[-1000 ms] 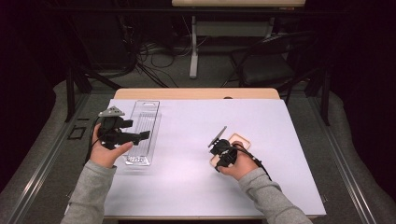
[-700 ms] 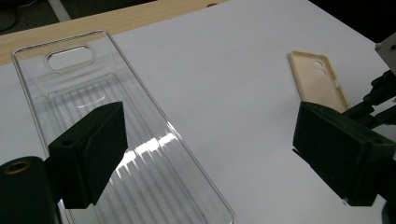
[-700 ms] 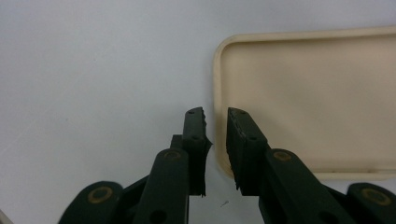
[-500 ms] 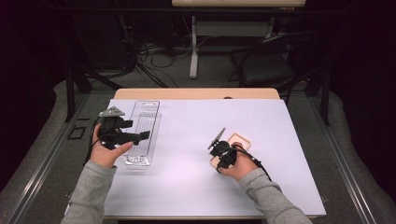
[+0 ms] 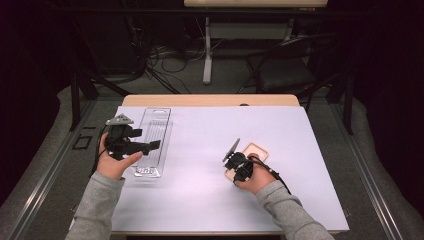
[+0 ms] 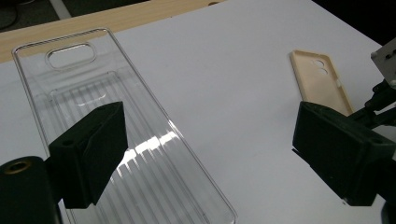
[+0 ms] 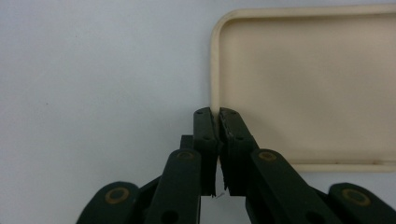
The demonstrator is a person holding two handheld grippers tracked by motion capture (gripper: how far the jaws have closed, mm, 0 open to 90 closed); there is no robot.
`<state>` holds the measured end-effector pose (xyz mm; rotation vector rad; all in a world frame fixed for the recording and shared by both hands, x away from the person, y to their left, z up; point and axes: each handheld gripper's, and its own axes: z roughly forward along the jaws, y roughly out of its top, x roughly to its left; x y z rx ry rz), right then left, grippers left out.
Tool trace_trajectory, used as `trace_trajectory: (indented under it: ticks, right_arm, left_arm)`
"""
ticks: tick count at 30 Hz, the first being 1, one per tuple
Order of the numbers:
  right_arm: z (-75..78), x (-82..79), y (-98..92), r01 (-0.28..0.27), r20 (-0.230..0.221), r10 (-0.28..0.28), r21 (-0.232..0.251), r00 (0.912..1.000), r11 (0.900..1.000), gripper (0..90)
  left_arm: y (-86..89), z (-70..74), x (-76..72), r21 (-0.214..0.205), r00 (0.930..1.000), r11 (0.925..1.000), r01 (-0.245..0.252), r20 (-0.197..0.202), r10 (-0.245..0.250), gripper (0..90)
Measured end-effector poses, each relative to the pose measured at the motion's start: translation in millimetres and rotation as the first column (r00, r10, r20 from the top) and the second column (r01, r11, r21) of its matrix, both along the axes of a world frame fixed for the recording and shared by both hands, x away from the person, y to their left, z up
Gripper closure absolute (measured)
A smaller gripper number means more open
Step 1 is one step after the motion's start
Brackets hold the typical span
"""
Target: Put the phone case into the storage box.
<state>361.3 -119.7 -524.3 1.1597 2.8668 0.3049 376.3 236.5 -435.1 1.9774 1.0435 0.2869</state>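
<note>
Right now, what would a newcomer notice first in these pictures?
First, the right tool, jaws just closed on the side rim of the cream phone case lying right of centre on the white sheet. Next, the clear plastic tray at the sheet's left edge, with the left tool standing open over it.

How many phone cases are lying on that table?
2. A clear case lies at the table's left, under the left hand-held gripper. A beige case lies right of centre, its rim pinched by the right hand-held gripper.
</note>
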Motion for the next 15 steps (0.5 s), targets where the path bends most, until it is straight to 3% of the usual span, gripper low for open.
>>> trace_trajectory:
  ticks: [15]
  right_arm:
    - [-1.3, 1.5, -2.3, -0.019, -0.011, 0.019, 0.016, 0.9998, 0.9997, 88.0]
  left_arm:
    - [3.2, 1.1, -0.1, -0.010, 0.9999, 0.9999, -0.011, 0.009, 0.011, 11.6]
